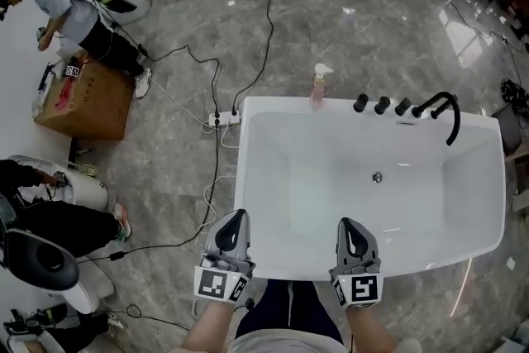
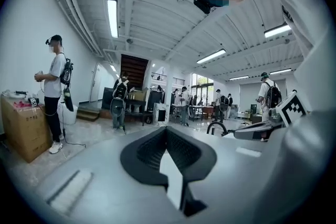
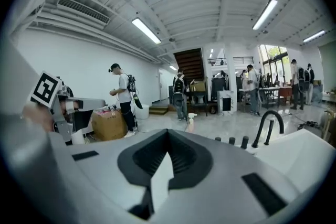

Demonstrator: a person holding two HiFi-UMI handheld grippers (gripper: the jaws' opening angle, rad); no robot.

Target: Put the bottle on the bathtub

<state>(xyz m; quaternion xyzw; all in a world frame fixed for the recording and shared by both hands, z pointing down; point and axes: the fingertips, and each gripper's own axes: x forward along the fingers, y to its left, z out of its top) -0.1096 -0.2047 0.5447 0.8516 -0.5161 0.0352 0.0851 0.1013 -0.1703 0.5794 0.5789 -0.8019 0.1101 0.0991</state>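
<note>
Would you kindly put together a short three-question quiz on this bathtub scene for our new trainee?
1. True or false: the bottle stands on the far rim of the bathtub.
2. Which holds something? A: left tongs. B: right tongs. C: neither.
3. Fill in: beside the black faucet stand ___ knobs.
Key: 1 true; 2 C; 3 three.

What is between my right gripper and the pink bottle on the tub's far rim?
Between the right gripper and the bottle lies only the bathtub, its bare white basin, seen in the head view. The drain sits right of that line.
</note>
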